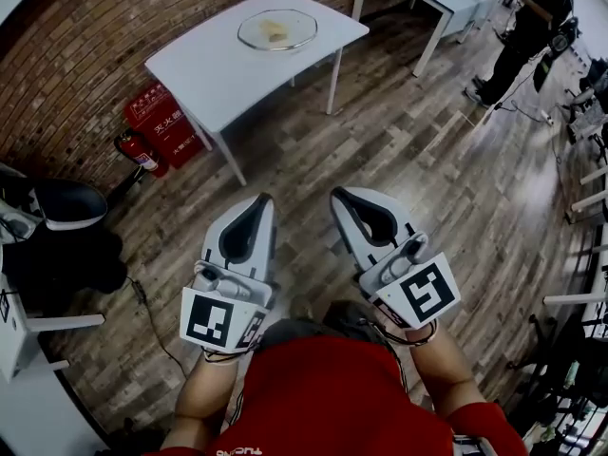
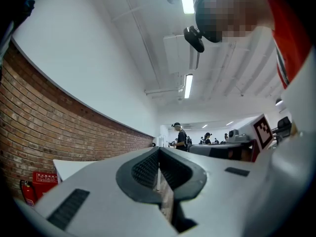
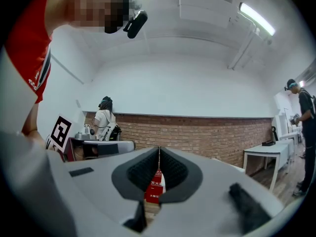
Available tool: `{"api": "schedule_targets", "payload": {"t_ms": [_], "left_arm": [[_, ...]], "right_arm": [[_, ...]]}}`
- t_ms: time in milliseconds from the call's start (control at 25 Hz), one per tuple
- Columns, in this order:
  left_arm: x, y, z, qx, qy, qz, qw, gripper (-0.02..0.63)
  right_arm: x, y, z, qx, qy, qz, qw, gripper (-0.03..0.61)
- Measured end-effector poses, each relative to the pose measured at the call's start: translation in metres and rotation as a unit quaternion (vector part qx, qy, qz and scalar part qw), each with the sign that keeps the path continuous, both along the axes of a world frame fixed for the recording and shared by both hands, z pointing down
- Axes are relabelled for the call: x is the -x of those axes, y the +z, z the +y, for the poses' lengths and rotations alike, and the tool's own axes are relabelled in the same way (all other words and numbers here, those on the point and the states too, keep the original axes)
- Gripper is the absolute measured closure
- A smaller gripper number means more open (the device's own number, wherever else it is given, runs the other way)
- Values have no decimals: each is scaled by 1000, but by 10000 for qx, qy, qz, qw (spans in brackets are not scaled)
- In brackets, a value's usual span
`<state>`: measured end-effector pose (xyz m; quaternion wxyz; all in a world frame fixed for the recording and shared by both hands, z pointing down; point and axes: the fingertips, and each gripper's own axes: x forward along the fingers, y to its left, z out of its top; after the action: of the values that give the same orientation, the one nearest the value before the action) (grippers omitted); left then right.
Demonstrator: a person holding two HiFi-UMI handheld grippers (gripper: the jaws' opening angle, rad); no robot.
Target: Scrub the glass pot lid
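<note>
Red box (image 1: 163,122) w/ Chinese print by brick wall (image 1: 76,55). Glass lid (image 1: 276,29) on table (image 1: 218,65), well ahead. L gripper (image 1: 261,202), R gripper (image 1: 344,198) closed, empty.

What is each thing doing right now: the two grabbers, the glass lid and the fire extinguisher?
left gripper: shut, empty, held over the floor.
right gripper: shut, empty, held over the floor.
glass pot lid: lying flat on the white table, untouched, far from both grippers.
fire extinguisher: on the floor by the brick wall.
</note>
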<state>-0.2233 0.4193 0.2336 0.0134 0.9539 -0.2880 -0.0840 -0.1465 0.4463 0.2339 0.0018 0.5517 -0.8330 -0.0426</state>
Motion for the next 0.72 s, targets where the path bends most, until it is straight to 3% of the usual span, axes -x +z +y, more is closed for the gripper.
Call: {"api": "schedule_targets", "payload": {"t_ms": [360, 720], "left_arm": [[-15, 9, -58, 85, -15, -17, 10000, 596], [-64, 12, -148, 51, -268, -39, 9996, 595]], "right_arm": [[-20, 8, -58, 65, 18, 24, 10000, 548], [-73, 6, -149, -92, -157, -3, 9998, 548]]}}
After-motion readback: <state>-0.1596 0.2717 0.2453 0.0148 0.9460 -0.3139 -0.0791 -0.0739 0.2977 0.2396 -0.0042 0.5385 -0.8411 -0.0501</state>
